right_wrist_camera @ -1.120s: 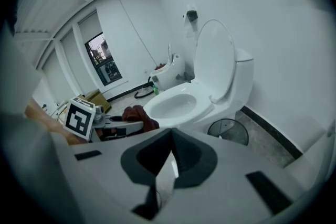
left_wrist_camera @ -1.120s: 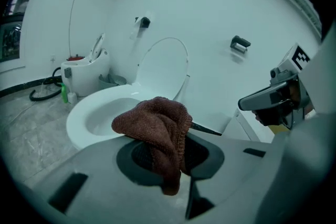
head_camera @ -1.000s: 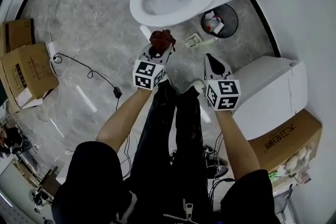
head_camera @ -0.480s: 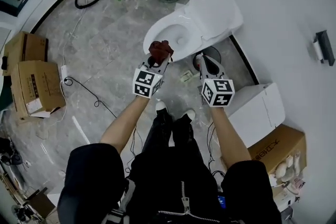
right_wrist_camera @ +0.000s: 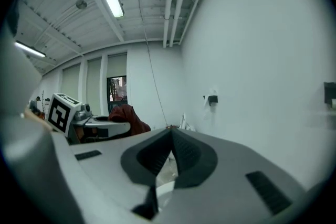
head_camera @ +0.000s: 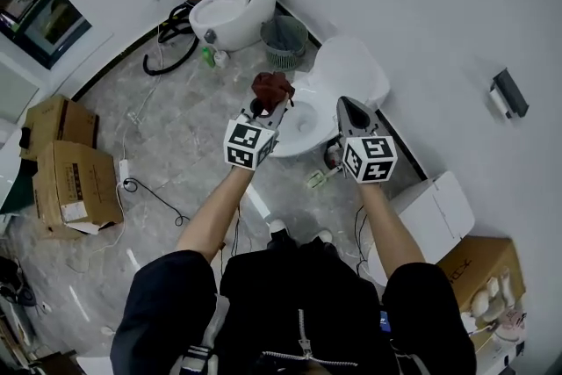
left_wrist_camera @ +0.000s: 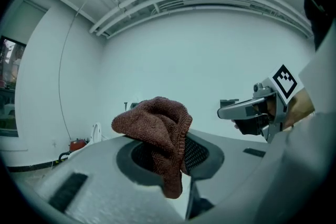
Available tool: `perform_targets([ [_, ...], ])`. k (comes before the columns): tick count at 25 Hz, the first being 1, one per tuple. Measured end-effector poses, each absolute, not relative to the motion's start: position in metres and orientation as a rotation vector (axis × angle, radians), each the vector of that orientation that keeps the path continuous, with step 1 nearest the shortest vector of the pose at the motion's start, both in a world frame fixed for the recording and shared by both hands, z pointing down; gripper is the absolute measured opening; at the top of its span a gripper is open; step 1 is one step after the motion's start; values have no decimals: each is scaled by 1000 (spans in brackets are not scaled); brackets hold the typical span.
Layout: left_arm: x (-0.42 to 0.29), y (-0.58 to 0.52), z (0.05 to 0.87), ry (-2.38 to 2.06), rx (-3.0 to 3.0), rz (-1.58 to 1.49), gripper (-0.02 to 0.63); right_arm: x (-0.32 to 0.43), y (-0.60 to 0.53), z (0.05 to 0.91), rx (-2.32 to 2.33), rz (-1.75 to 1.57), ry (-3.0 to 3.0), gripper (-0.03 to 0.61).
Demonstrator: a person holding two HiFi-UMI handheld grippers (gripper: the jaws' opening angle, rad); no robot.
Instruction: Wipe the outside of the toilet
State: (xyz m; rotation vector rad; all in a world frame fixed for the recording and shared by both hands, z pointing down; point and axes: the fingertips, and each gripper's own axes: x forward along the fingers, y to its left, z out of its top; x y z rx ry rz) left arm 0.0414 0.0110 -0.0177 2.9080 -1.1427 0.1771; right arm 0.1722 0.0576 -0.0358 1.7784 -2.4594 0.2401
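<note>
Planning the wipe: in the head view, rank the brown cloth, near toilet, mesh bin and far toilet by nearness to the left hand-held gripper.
1. brown cloth, clamped in the left hand-held gripper.
2. near toilet, just right, below.
3. mesh bin, ahead.
4. far toilet, ahead-left by the wall.

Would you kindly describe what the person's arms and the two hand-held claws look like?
The left claw and right claw look alike: light grey plastic bodies tapering to a point, with dark textured pads on the inner faces. Each carries a white cube printed with black square markers. The person wears a black short-sleeved top, which leaves the forearms uncovered.
</note>
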Motion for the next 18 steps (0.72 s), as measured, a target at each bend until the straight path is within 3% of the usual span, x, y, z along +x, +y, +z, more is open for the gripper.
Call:
perform_targets([
  [8, 30, 34, -69, -1190, 2944, 115, 86, 159, 77, -76, 1804, 162, -2503, 2],
  [18, 14, 57, -50, -1159, 2929, 135, 86, 146, 100, -62, 1807, 181, -2484, 2],
])
